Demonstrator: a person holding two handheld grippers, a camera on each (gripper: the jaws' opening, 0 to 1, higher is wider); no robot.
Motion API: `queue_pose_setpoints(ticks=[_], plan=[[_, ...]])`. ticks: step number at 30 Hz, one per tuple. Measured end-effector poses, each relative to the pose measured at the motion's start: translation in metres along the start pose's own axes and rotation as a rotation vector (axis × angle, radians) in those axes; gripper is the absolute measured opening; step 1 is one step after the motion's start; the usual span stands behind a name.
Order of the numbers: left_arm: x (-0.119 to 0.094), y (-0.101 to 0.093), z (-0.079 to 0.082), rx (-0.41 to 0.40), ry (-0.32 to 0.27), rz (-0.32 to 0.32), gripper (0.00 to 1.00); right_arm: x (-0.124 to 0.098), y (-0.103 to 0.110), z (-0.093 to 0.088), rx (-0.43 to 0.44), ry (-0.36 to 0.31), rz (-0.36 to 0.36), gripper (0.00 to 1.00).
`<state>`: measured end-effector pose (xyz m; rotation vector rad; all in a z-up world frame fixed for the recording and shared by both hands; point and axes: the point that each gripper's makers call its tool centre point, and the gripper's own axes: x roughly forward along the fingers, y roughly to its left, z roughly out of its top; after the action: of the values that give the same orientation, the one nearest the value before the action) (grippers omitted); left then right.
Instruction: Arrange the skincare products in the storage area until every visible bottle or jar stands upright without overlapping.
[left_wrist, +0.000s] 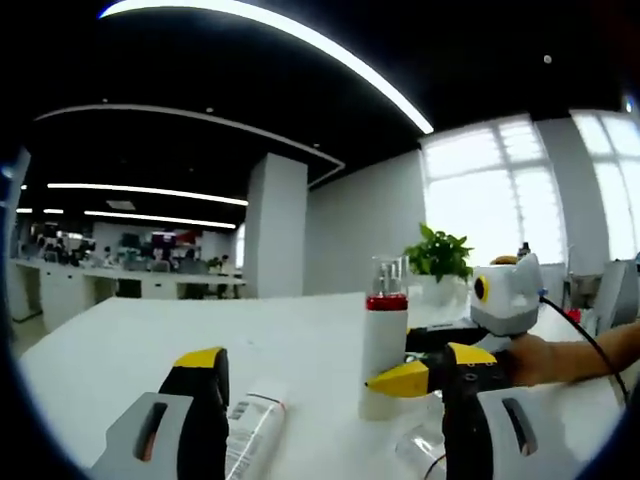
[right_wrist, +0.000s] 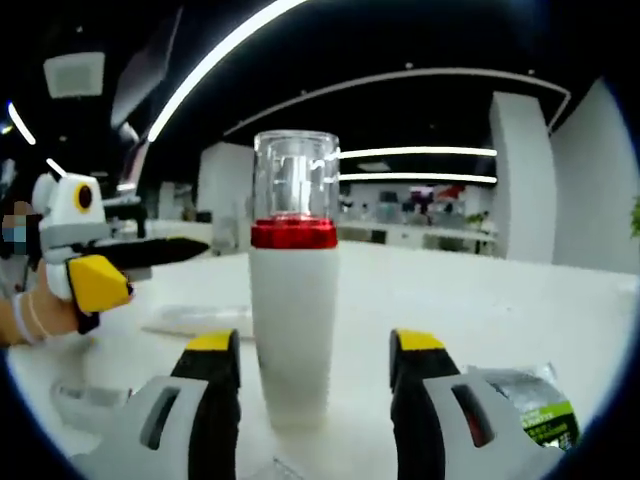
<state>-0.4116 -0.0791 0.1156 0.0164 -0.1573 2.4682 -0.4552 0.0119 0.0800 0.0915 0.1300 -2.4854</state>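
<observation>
While both claws gape wide, the white bottle (right_wrist: 293, 320) stands upright, its clear cap (right_wrist: 295, 185) seemingly empty.

A white table (left_wrist: 120, 345) holds a green potted plant (left_wrist: 438, 255) before bright windows (left_wrist: 495, 205).

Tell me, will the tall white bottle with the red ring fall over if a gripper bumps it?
Probably, if bumped near the top. The white bottle stands tall and narrow on the table, so it looks tippy. Its clear cap and smooth sides may be slippery. The right gripper is open around it, so a low, gentle squeeze seems safest.
</observation>
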Motion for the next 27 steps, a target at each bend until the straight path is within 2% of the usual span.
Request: queue_pose_setpoints(ticks=[7, 12, 17, 19, 21, 24, 27], plan=[[-0.001, 0.004, -0.002, -0.037, -0.007, 0.011, 0.84, 0.011, 0.003, -0.007, -0.001, 0.019, 0.031, 0.45], [-0.001, 0.006, -0.001, -0.074, -0.017, 0.005, 0.83, 0.008, 0.004, -0.008, -0.012, 0.033, 0.031, 0.41], [-0.001, 0.005, -0.004, -0.108, -0.014, -0.004, 0.82, 0.006, 0.002, -0.008, -0.021, 0.047, 0.020, 0.31], [-0.001, 0.005, -0.004, -0.107, -0.013, -0.006, 0.82, 0.005, -0.005, -0.009, -0.021, 0.053, -0.019, 0.30], [-0.001, 0.004, -0.004, -0.102, -0.012, -0.006, 0.82, 0.005, -0.010, -0.009, -0.020, 0.052, -0.027, 0.30], [-0.001, 0.004, -0.004, -0.099, -0.011, -0.006, 0.82, -0.002, -0.027, -0.013, 0.040, 0.066, -0.098, 0.29], [-0.001, 0.004, -0.004, -0.106, -0.010, -0.008, 0.81, -0.011, -0.043, -0.016, 0.053, 0.076, -0.164, 0.29]])
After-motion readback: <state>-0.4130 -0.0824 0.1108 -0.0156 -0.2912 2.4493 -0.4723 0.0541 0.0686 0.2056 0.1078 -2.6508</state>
